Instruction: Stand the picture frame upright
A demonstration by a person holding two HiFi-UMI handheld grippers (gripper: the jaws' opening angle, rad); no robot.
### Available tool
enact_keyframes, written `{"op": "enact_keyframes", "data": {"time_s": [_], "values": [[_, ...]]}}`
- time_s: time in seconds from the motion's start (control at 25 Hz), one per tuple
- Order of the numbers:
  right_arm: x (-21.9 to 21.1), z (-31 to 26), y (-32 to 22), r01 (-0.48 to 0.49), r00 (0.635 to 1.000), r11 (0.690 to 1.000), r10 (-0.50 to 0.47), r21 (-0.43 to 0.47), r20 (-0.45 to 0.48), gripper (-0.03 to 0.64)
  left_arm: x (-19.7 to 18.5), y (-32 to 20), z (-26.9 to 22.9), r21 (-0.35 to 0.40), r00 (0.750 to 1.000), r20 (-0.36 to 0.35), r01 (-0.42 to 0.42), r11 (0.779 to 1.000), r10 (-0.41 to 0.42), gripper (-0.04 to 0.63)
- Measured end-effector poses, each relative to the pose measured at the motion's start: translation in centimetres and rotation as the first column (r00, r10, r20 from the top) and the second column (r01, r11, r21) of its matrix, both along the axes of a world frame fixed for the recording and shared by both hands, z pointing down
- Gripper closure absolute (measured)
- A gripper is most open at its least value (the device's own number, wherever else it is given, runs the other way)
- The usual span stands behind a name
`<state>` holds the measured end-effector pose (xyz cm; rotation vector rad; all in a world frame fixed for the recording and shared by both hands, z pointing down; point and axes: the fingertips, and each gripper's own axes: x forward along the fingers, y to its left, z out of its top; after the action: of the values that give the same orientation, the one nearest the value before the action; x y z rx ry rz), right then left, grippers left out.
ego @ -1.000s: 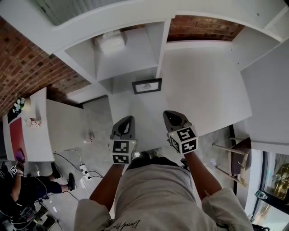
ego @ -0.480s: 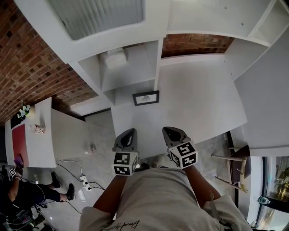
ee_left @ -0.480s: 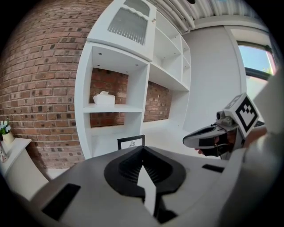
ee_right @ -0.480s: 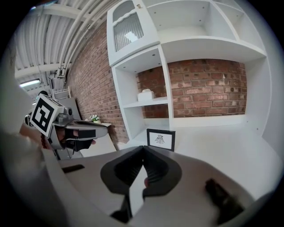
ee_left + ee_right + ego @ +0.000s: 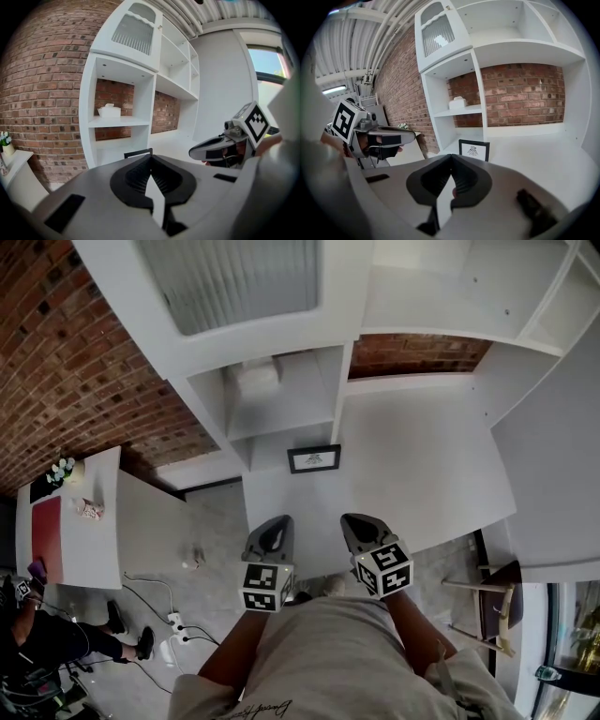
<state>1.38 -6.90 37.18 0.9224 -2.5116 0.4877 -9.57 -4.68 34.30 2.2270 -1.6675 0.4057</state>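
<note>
The picture frame [image 5: 314, 458], thin and black with a white print, stands upright on the white desk [image 5: 422, 456] beside the shelf unit's foot. It also shows ahead in the right gripper view [image 5: 474, 149]; in the left gripper view only the frame's top edge [image 5: 138, 153] peeks over the jaws. My left gripper [image 5: 272, 521] and right gripper [image 5: 356, 519] hover side by side at the desk's front edge, well short of the frame. Both are shut with nothing between the jaws.
A white shelf unit [image 5: 281, 409] rises behind the frame, with a tissue box [image 5: 255, 376] on one shelf. A brick wall backs it. A low white side table [image 5: 84, 531] is at the left, a chair [image 5: 492, 587] at the right, and cables and a seated person [image 5: 47, 643] at the lower left.
The head view has tilted, so more of the upper shelving shows and everything sits lower in the picture. Both grippers stay shut at about the same distance from the standing frame.
</note>
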Motion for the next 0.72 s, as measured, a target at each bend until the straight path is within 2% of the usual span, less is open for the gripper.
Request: {"op": "enact_keyframes", "data": {"time_s": [0.72], "values": [[-0.32, -0.51, 0.84, 0.006, 1.000, 1.000, -0.006, 0.001, 0.008, 0.589, 0.42, 0.59, -0.20, -0.002, 1.000, 0.000, -0.011, 1.000, 0.011, 0.580]]}}
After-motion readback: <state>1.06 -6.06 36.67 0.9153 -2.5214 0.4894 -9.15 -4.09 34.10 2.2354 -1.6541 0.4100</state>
